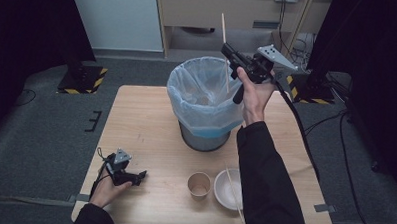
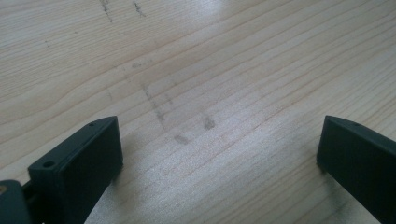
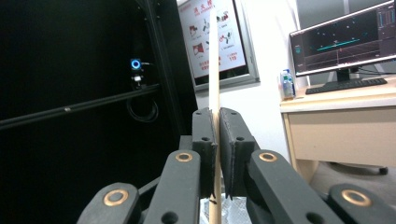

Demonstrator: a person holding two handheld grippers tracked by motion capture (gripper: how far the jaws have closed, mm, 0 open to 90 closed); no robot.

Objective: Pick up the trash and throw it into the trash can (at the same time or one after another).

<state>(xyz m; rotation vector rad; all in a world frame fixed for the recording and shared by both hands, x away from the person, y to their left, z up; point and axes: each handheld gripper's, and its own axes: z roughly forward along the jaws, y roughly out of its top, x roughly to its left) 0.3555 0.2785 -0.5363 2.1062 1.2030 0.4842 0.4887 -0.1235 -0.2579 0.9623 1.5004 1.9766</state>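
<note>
My right gripper (image 1: 228, 49) is raised over the lined bin (image 1: 203, 104) and is shut on a wooden chopstick (image 1: 224, 45) that stands nearly upright, its lower end inside the bin's mouth. In the right gripper view the chopstick (image 3: 214, 70) runs up between the two pressed jaws of the right gripper (image 3: 218, 140). My left gripper (image 1: 141, 175) rests low on the table's front left, open, with bare wood between its jaws. In the left gripper view the left gripper (image 2: 219, 149) has its jaws wide apart over the table top (image 2: 196, 70).
A paper cup (image 1: 199, 185) and a white bowl (image 1: 227, 189) stand near the front edge, with a second chopstick (image 1: 233, 188) lying across the bowl. The table (image 1: 136, 125) is light wood. Black stands and cables sit on the floor behind.
</note>
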